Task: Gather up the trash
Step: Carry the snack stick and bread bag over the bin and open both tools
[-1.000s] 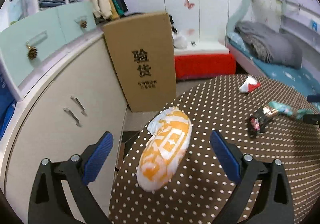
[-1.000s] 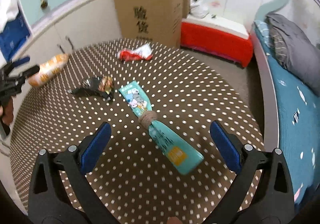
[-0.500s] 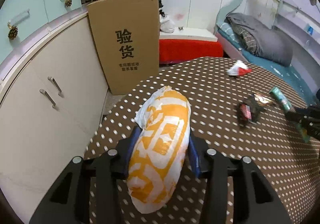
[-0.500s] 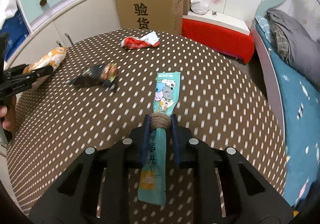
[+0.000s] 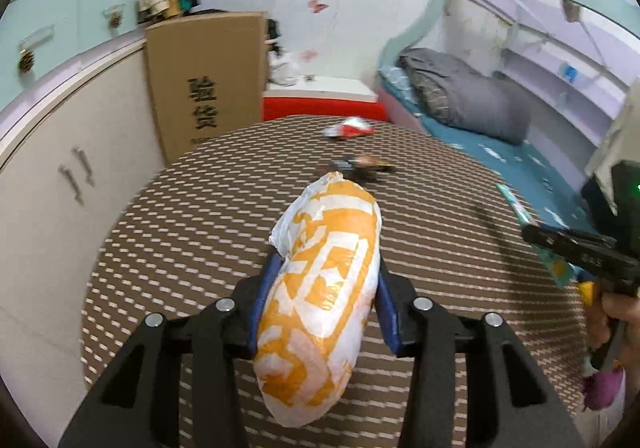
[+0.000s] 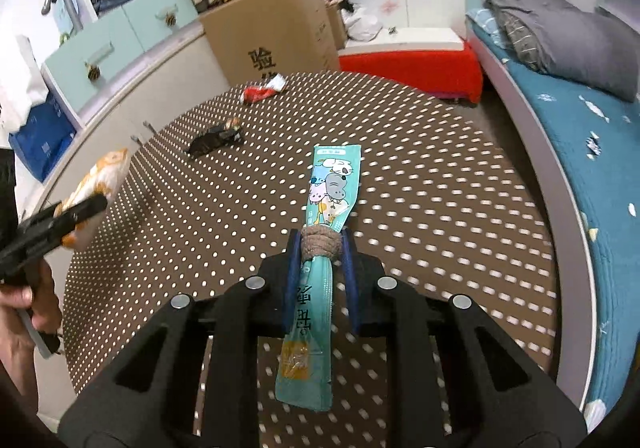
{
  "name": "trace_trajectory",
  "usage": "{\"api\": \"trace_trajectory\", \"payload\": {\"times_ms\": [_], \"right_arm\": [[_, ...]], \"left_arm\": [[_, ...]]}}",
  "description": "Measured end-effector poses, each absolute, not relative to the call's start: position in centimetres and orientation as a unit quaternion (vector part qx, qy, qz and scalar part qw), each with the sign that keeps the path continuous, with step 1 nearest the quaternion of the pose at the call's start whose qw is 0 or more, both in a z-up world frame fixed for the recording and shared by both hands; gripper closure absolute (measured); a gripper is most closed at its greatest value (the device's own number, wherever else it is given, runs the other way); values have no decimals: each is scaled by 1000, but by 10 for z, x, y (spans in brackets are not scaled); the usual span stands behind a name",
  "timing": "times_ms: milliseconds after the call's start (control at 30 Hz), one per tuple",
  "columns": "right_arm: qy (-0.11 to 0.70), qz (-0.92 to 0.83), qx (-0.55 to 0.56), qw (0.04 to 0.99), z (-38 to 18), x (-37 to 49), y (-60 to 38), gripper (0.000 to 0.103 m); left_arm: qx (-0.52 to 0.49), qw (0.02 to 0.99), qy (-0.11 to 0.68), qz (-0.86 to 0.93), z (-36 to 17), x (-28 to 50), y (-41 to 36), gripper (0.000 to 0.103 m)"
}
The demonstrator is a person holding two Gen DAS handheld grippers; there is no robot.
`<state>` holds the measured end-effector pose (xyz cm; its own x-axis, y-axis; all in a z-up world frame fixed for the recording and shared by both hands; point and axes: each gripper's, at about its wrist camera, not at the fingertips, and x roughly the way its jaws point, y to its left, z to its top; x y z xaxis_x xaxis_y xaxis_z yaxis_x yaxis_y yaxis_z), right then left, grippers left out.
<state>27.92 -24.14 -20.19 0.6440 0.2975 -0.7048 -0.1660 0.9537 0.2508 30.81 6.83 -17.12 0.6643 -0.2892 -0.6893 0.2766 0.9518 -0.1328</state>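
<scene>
Left wrist view: left hand-held gripper (image 5: pixel 320 300) clamped on the orange-and-white packet (image 5: pixel 320 288), blue pads pressing both flanks; packet looks lifted clear of the surface (image 5: pixel 200 216), though contact at its near end can't be ruled out. Right wrist view: right hand-held gripper (image 6: pixel 320 276) clamped on the teal sachet (image 6: pixel 320 288) at its cord-wrapped waist (image 6: pixel 321 244); sachet held above the surface, flared end pointing away from the camera.

Progress (judged): 2 of 4 visible trash items are in hand, none yet seen deposited; no bin in either view. Left on the surface: dark crumpled wrapper (image 6: pixel 216 138) near the middle and red-and-white wrapper (image 6: pixel 264 90) near the far edge, well apart from both grippers.

Materials/shapes:
- Packet: puffy, oblong, glossy plastic film, wrinkled at the sealed end; prob. soft and compressible.
- Sachet: flat, thin foil-like film w/ cartoon print, pinched narrow at the rough fibrous cord, fanning wide beyond it; limp below the pads.
- Dark wrapper: crumpled, shiny, irregular.
- Red-and-white wrapper: small, creased, torn-looking.
- Surface: round, brown cloth-like cover w/ white dots, matte.

Background: cardboard box (image 5: pixel 208 88), cabinets (image 5: pixel 60 168), bed (image 6: pixel 580 128).
</scene>
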Motion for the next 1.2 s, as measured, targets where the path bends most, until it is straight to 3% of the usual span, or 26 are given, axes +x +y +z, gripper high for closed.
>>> {"api": "trace_trajectory", "payload": {"times_ms": [433,733,1200], "right_arm": [[331,93,103,933,-145,228,-313,83],[285,10,139,948,-124,175,-412,83],[337,-110,252,900,-205,126,-545,83]], "left_arm": [[31,903,346,-252,-133,278,-54,59],[63,890,329,-311,-113,263,-154,59],[109,839,368,-386,-152,243,-306,59]]}}
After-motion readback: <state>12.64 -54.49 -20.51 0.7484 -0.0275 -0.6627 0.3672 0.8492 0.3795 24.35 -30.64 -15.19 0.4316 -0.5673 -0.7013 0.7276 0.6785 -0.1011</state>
